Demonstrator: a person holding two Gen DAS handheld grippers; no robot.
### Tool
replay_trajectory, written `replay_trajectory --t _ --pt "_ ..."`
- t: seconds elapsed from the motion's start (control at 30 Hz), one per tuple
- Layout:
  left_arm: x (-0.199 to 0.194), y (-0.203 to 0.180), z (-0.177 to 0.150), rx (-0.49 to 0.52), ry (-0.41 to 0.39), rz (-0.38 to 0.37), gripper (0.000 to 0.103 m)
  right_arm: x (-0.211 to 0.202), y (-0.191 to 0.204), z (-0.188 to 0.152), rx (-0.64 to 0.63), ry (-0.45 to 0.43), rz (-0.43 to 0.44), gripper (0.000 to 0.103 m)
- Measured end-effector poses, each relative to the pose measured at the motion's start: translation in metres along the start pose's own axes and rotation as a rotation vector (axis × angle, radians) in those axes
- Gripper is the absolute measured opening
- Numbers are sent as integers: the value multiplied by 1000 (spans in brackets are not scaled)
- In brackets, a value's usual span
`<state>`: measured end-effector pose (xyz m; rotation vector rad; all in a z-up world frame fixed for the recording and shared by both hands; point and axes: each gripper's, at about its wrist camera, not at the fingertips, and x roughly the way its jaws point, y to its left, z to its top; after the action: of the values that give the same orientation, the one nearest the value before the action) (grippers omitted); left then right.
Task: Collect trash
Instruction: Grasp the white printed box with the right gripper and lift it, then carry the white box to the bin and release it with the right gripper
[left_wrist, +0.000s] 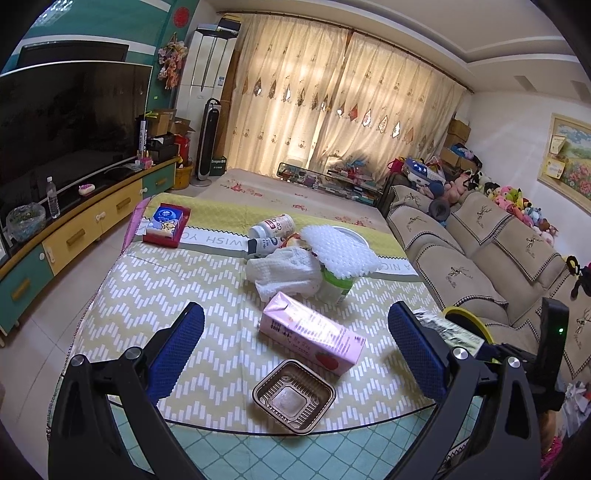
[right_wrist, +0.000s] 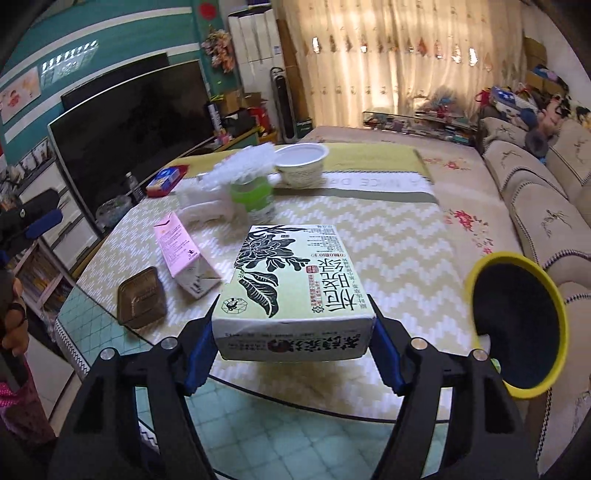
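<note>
My right gripper (right_wrist: 295, 314) is shut on a pale green tea carton (right_wrist: 295, 280) with black leaf print, held above the near edge of the table. A yellow-rimmed black bin (right_wrist: 559, 321) stands close on its right. My left gripper (left_wrist: 295, 314) is open, with nothing between its blue pads. Below and ahead of it lie a pink milk carton (left_wrist: 310, 332) on its side and a brown plastic tray (left_wrist: 293, 397). Farther back are a white cloth (left_wrist: 284, 273), a green cup (left_wrist: 336, 288) under white foam netting (left_wrist: 340, 251), and two small bottles (left_wrist: 273, 225).
A white bowl (right_wrist: 301, 162) and a red tissue box (left_wrist: 166, 223) sit at the table's (left_wrist: 207, 295) far end. A beige sofa (left_wrist: 480, 266) runs along the right; a TV cabinet (left_wrist: 85, 225) lines the left. A person's hand (right_wrist: 13, 325) shows at the left edge.
</note>
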<state>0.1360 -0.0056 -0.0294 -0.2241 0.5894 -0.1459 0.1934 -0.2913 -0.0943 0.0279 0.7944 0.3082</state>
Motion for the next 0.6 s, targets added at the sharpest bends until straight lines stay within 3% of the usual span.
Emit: replay_trajectory --t 0.27,0.6 --pt "11 -14 0 31 30 -1 98 -16 -56 -7 106 -44 -100 68" --pt "35 -34 2 59 71 -19 98 -3 -176 -33 337 -15 -352 68"
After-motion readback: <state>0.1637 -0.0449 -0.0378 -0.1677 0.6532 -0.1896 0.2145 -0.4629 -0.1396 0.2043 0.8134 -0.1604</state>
